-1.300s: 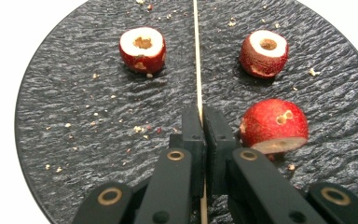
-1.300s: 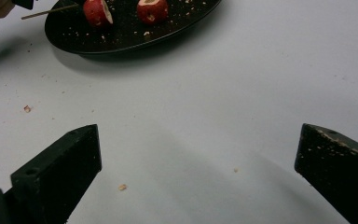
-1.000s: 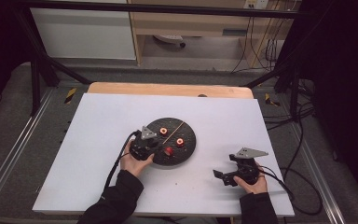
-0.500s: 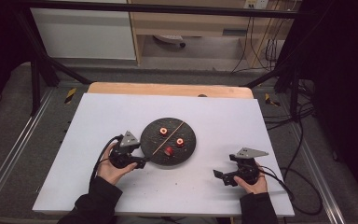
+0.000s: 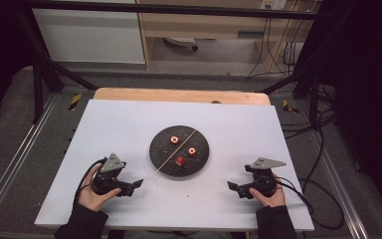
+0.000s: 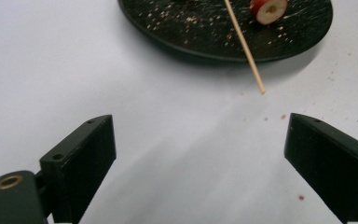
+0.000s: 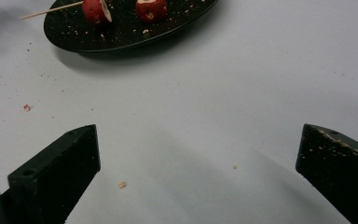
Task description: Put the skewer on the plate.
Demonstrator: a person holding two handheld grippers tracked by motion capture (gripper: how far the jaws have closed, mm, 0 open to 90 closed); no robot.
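Skewer [image 5: 177,151] lies bare across the plate [image 5: 158,154], its tip overhanging toward the left tool [image 5: 138,183]; three red pieces [image 5: 192,152] sit loose around it, none threaded. Left tool's jaws have just been opening, nothing between them. Right tool [image 5: 231,187] gapes empty on the desk [image 5: 129,119]. Threading looks entirely left.

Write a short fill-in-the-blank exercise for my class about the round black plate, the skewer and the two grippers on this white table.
1. The round black plate holds ____ red fruit pieces.
2. The thin wooden skewer sticks out past the plate's rim toward the ____ gripper.
3. The right gripper holds ____ between its jaws.
4. Both grippers' jaws stand ____.

Missing words: three; left; nothing; open
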